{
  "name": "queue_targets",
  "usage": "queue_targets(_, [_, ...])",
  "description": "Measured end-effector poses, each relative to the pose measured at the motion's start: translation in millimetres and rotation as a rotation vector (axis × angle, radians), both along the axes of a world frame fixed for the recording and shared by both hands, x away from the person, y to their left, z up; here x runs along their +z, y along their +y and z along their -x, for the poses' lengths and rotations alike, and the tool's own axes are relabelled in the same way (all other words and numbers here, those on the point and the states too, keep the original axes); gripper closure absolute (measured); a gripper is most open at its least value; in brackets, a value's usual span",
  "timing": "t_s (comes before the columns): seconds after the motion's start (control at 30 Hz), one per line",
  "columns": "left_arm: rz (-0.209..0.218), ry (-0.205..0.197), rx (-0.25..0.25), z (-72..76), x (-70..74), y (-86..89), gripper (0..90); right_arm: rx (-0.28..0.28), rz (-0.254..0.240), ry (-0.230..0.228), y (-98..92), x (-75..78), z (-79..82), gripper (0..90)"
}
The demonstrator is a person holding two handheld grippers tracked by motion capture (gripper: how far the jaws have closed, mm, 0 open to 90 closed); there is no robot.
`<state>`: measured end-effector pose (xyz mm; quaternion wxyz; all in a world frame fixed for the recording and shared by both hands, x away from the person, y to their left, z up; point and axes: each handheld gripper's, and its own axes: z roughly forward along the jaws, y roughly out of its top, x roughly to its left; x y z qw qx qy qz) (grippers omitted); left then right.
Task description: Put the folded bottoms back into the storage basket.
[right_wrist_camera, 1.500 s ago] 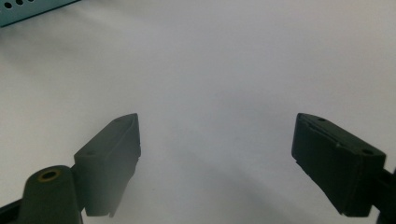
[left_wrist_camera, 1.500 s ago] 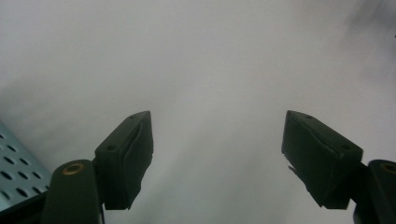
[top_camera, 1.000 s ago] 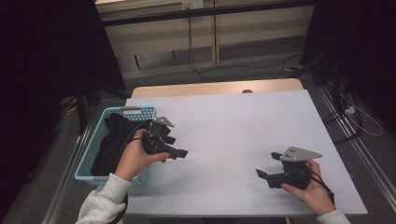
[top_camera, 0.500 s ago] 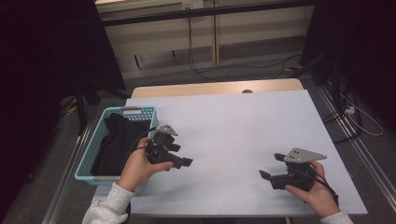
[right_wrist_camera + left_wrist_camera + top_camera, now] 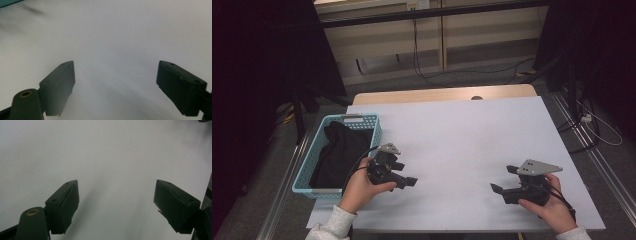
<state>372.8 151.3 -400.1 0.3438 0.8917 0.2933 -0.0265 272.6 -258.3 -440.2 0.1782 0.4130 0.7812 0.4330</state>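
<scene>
A light blue plastic basket (image 5: 307,187) stands at the table's left edge with a black cloth (image 5: 339,152) bundled inside. My left gripper (image 5: 407,173) hovers low over the white table (image 5: 462,135) just right of the basket. It is open and points right, with nothing between its jaws. In the left gripper view the left gripper (image 5: 116,202) has only bare tabletop between its wide-apart jaws. My right gripper (image 5: 502,178) rests near the front right corner, open and pointing left. In the right gripper view the right gripper (image 5: 116,85) is likewise empty.
Beyond the white surface a strip of wooden tabletop (image 5: 442,94) runs along the far edge. Cables (image 5: 427,75) lie on the floor behind it. Dark curtains stand at both sides. A sliver of the basket's teal rim (image 5: 7,2) shows in the right gripper view.
My left hand has sunk and drawn toward the near edge, from above the basket's right rim to the table beside it. The right hand has stayed put.
</scene>
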Motion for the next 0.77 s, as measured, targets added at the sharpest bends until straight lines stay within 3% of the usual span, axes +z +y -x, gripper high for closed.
queue_targets(0.4, [0.024, -0.003, 0.008, 5.0, -9.7, 5.6, 19.4, 0.006, 0.003, 0.002, 0.0, -0.7, 0.1, 14.8])
queue_targets(0.77, [0.015, -0.006, 0.007, 6.1, -16.1, 7.7, 18.1, 0.018, 0.015, 0.004, 2.5, -2.2, -0.3, 14.7])
